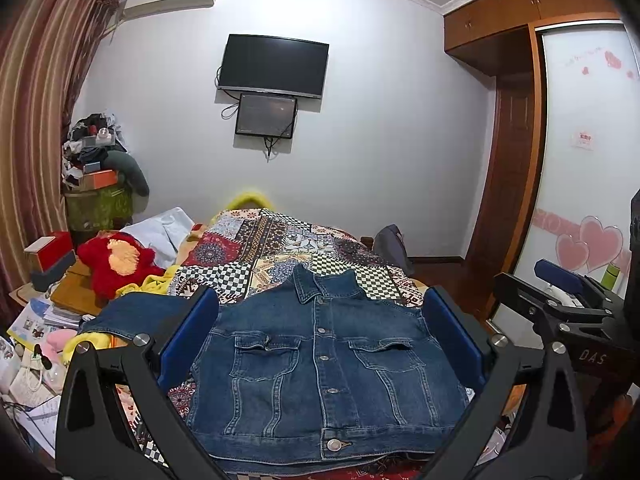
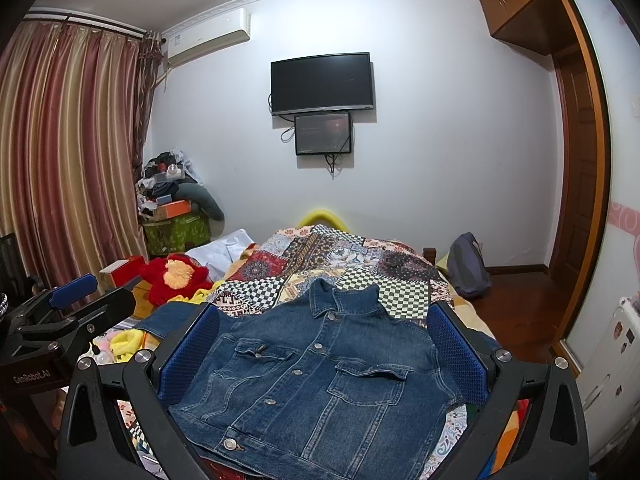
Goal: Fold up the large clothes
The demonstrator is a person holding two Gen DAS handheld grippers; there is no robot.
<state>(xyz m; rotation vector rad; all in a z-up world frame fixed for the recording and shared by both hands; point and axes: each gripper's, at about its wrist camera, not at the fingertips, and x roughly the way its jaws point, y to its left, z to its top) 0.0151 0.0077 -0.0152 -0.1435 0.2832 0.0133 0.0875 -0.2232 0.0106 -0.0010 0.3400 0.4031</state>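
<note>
The denim jacket (image 1: 320,364) lies buttoned, front up, on the patchwork quilt (image 1: 280,248), left sleeve (image 1: 132,316) flung out, both the left gripper (image 1: 320,340) and right gripper (image 2: 324,344) spread wide and empty, so folding looks barely begun: next, probably pinch that sleeve.

Black frames, blue pads (image 1: 188,340), silver screws.

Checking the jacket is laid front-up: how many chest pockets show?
2: both on the denim jacket, one pocket left of the button placket, one pocket right of it.
</note>
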